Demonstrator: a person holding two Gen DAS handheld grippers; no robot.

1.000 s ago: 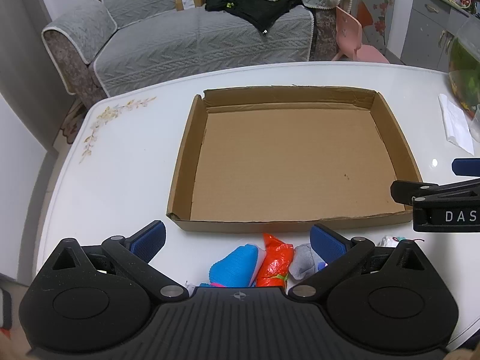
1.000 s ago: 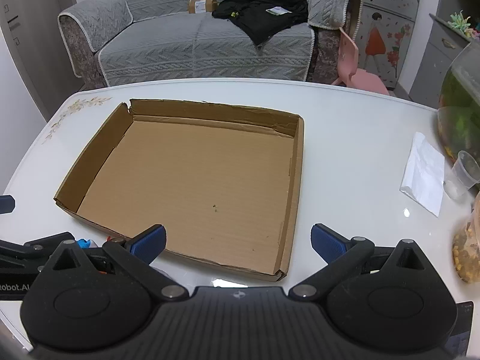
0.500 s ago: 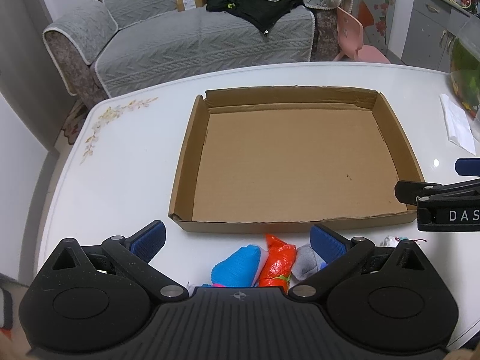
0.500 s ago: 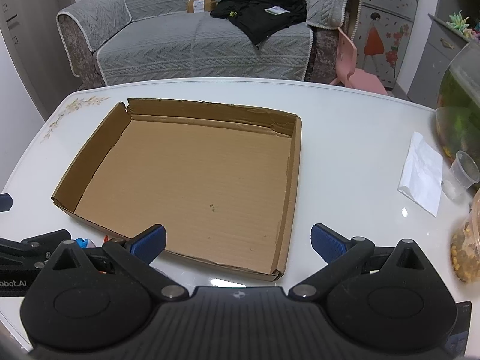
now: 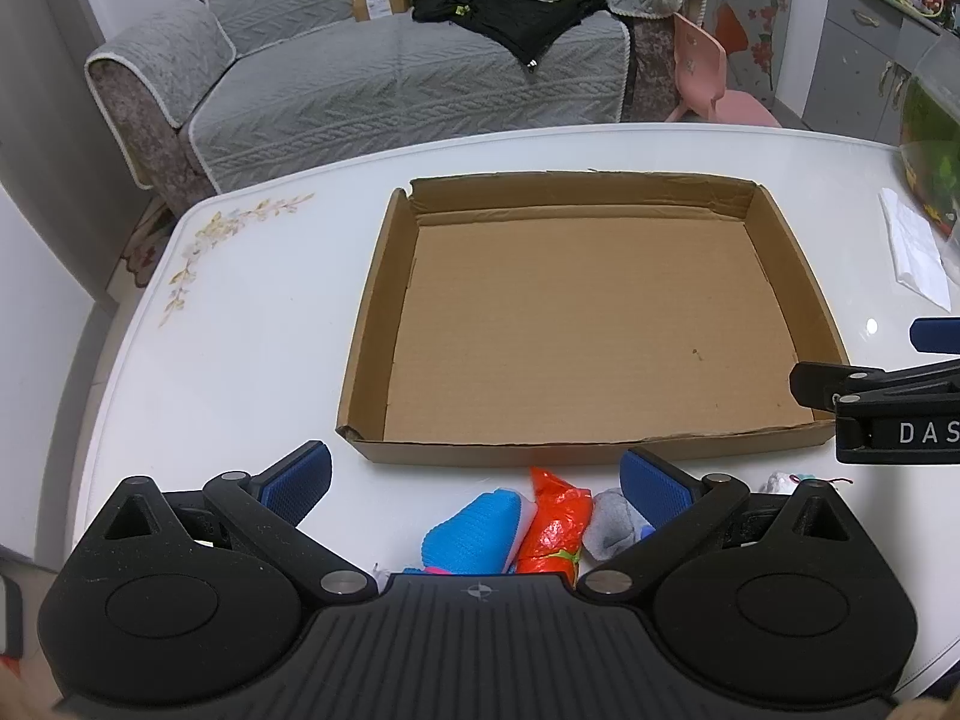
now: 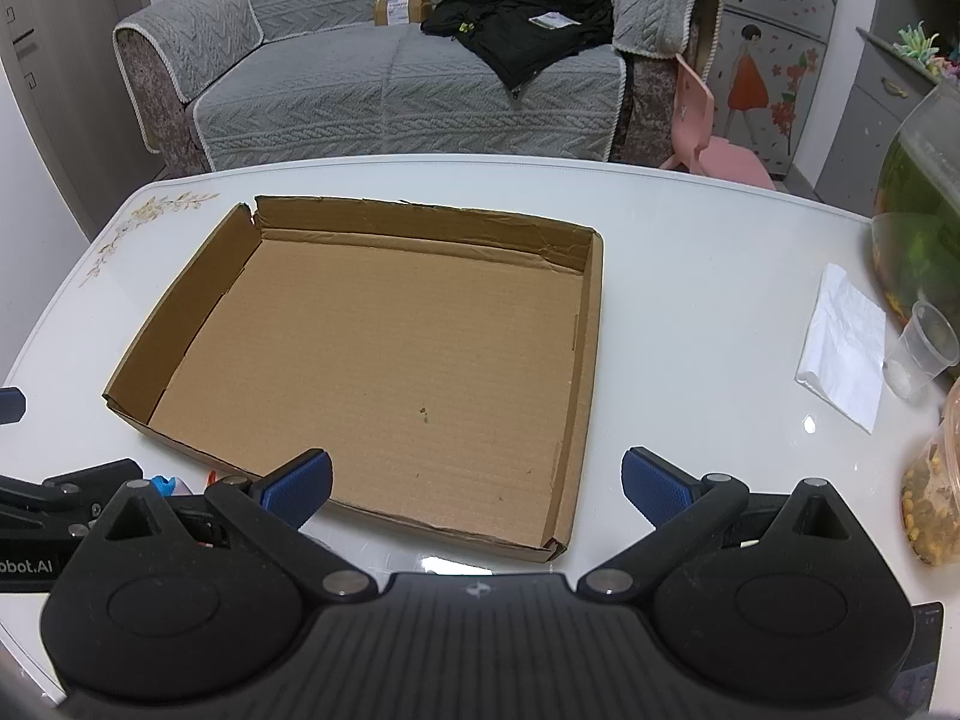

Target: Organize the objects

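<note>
The left gripper (image 5: 474,483) hangs with its jaws spread wide and holding nothing, over a blue cloth (image 5: 474,531), an orange bag (image 5: 555,525) and a grey sock (image 5: 612,522) bunched on the white table (image 5: 252,336) just in front of the cardboard tray (image 5: 600,450). The right gripper (image 6: 474,480) is likewise wide open and bare, above the tray's near right corner. Further right lie a white napkin (image 6: 843,345) and plastic cup (image 6: 921,348); a grey sofa (image 6: 384,90) stands beyond

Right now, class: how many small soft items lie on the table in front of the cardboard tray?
3 clearly: a blue item, an orange item beside it and a grey item, between the left gripper's fingers. Others may be hidden.
</note>
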